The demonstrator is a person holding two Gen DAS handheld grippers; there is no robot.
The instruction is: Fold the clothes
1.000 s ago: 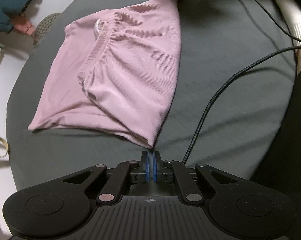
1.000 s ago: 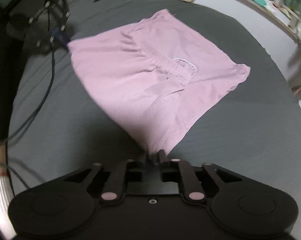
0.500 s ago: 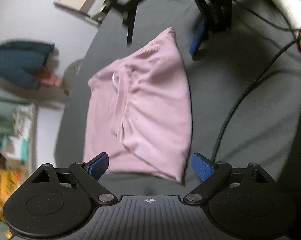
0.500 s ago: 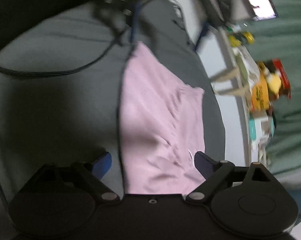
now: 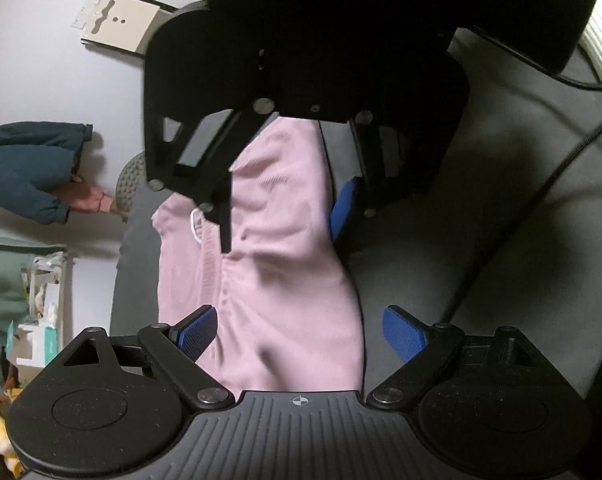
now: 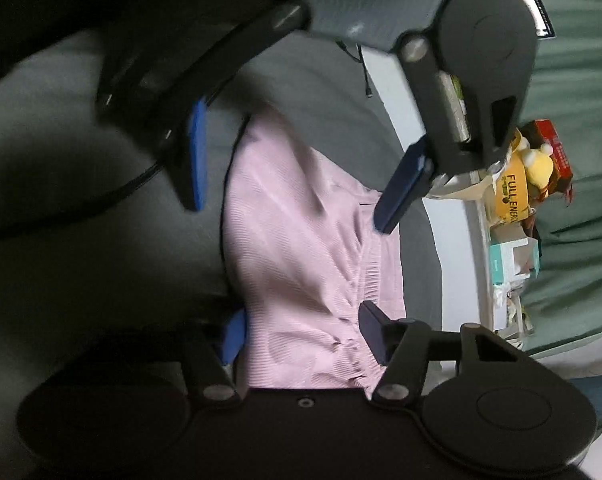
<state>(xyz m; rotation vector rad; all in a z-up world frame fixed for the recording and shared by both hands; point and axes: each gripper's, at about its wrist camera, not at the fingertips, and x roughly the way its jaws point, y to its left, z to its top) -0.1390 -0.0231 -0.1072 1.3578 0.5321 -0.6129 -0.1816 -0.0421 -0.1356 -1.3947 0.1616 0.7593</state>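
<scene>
garment: a pink ribbed piece of clothing [image 5: 285,280] with a gathered elastic waistband [image 6: 365,276], lying folded on the dark grey bench [image 5: 481,264], its long edge running away from both cameras
left hand-held gripper [image 5: 299,334]: jaws spread wide, blue pads [image 5: 195,330] on either side of the near end of the garment, nothing clamped between them; whether the pads touch the fabric cannot be told
right hand-held gripper [image 6: 301,334]: jaws likewise wide apart, straddling its own end of the garment above the waistband, gripping nothing
facing: the two tools point at each other across the garment; in the left wrist view the right one hangs over the far end, and in the right wrist view the left one does the same
cable: a black cable [image 5: 513,216] crosses the bench to the right of the garment in the left wrist view
background, left wrist view: a person in a dark teal jacket sleeve [image 5: 29,168] at the left edge, near the bench rim
background, right wrist view: a yellow packet [image 6: 511,196], a yellow plush toy [image 6: 537,164] and small boxes [image 6: 513,260] beyond the bench, before a green curtain [image 6: 577,128]
sharpness: both views are somewhat blurred
</scene>
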